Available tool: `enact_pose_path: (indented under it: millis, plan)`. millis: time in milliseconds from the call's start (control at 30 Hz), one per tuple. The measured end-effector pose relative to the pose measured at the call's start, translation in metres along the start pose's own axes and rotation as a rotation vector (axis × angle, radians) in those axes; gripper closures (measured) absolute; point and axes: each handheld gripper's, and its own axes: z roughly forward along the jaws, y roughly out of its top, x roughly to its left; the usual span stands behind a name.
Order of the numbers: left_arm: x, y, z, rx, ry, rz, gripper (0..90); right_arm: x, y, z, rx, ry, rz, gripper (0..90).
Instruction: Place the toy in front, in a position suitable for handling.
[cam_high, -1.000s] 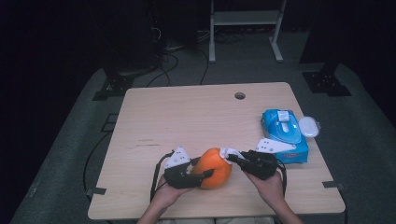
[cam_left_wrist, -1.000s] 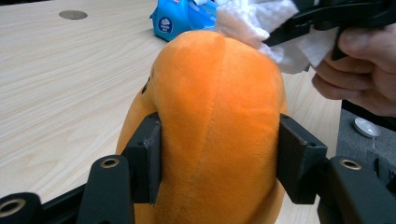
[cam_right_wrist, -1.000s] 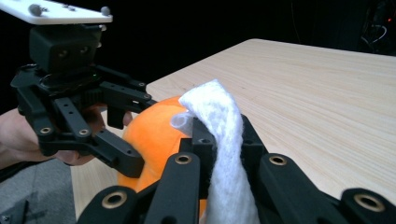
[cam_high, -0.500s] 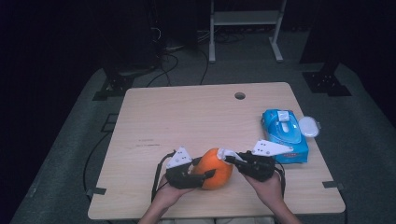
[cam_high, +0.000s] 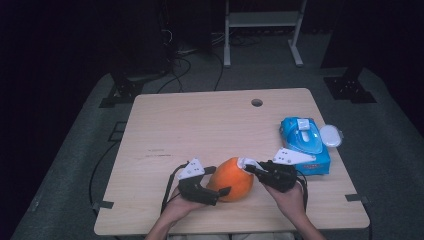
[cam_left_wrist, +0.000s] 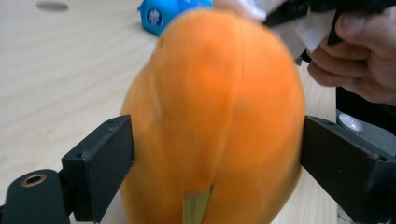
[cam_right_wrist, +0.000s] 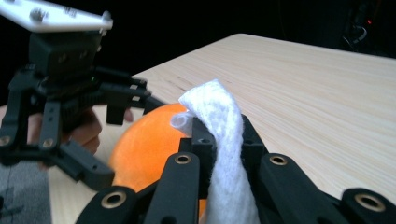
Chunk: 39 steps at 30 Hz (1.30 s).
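An orange pumpkin-like ball (cam_high: 231, 178) rests near the table's front edge. My left gripper (cam_high: 218, 181) is shut on it, one jaw on each side; in the left gripper view the orange ball (cam_left_wrist: 215, 116) bulges between the black jaws. My right gripper (cam_high: 248, 167) is shut on a white wipe (cam_high: 247, 162) and holds it against the ball's upper right side. In the right gripper view the white wipe (cam_right_wrist: 219, 154) stands pinched between the jaws, with the orange ball (cam_right_wrist: 147, 147) just behind and the left gripper (cam_right_wrist: 100, 142) at the left.
A blue pack of wipes (cam_high: 305, 144) with a white flip lid lies at the table's right edge, a white round cap (cam_high: 331, 135) beside it. A cable hole (cam_high: 257, 102) sits near the far edge. The wooden table (cam_high: 200, 125) is bare beyond the ball.
The right gripper with the wipe has shifted slightly along the ball's upper right side. The left gripper and ball have stayed almost still.
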Motion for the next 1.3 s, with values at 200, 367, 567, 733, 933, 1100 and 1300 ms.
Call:
enact_pose_path:
  millis: [200, 367, 567, 733, 933, 1100, 1300]
  plan:
    - [-0.017, 0.01, -0.003, 0.008, 0.1, 0.069, 37.3, 0.004, 0.004, -0.004, -0.015, 0.007, 0.002, 81.0]
    - [-0.025, 0.012, -0.003, 0.022, 0.129, 0.094, 42.0, 0.024, 0.011, -0.001, -0.025, 0.061, -0.056, 80.9]
    - [-0.026, 0.021, -0.011, 0.007, 0.095, 0.053, 43.4, 0.002, 0.003, -0.003, -0.01, 0.018, 0.011, 81.1]
    - [-0.022, 0.016, -0.008, 0.01, 0.08, 0.053, 38.6, 0.016, 0.006, 0.002, -0.005, 0.046, -0.031, 81.0]
    - [-0.013, 0.012, -0.004, 0.003, 0.042, -0.004, 17.3, 0.0, -0.003, 0.002, 0.016, 0.029, 0.016, 81.1]
    - [-0.013, 0.009, -0.002, 0.011, 0.051, 0.017, 23.6, 0.003, -0.001, 0.002, 0.009, 0.042, 0.033, 81.0]
    - [-0.017, 0.008, 0.001, 0.016, 0.047, 0.046, 26.2, 0.023, 0.003, 0.007, 0.032, 0.059, -0.055, 81.1]
